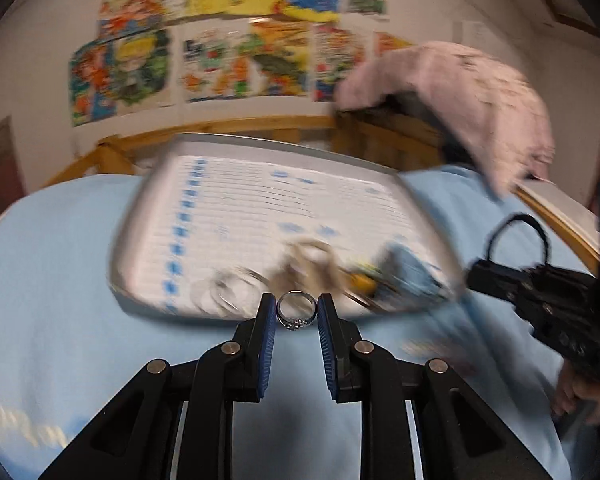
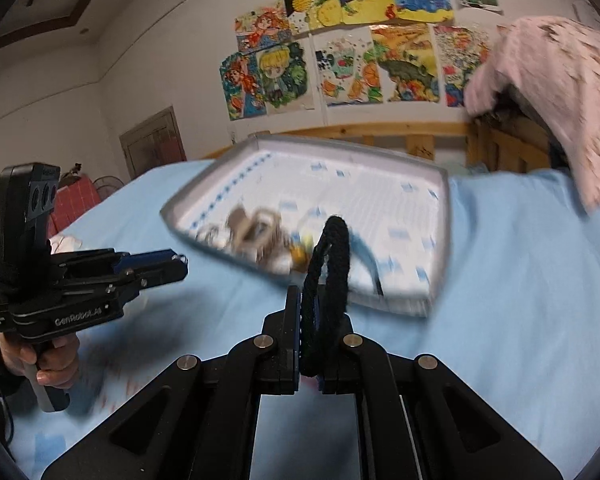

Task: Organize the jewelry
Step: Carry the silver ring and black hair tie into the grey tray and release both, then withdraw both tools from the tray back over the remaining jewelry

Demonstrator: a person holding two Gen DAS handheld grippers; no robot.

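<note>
A silver ring (image 1: 296, 313) with small stones is pinched between the blue pads of my left gripper (image 1: 297, 312), just in front of the tray's near rim. A grey-rimmed tray (image 1: 148, 200) on the light blue bed sheet holds a blurred heap of jewelry (image 1: 300, 268): rings, a chain, a yellow piece. My right gripper (image 2: 309, 312) is shut on a black braided loop (image 2: 332, 256), which stands up above its fingers. In the left wrist view the right gripper (image 1: 476, 276) shows at the right with that black loop (image 1: 516, 236). The left gripper (image 2: 180, 264) appears at the left in the right wrist view.
A wooden bed rail (image 1: 228, 128) runs behind the tray. A pink patterned cloth (image 1: 460, 96) hangs over the rail at the right. Coloured drawings (image 2: 340, 40) cover the wall. The blue sheet (image 2: 520, 280) spreads around the tray. A hand (image 2: 52, 364) grips the left tool's handle.
</note>
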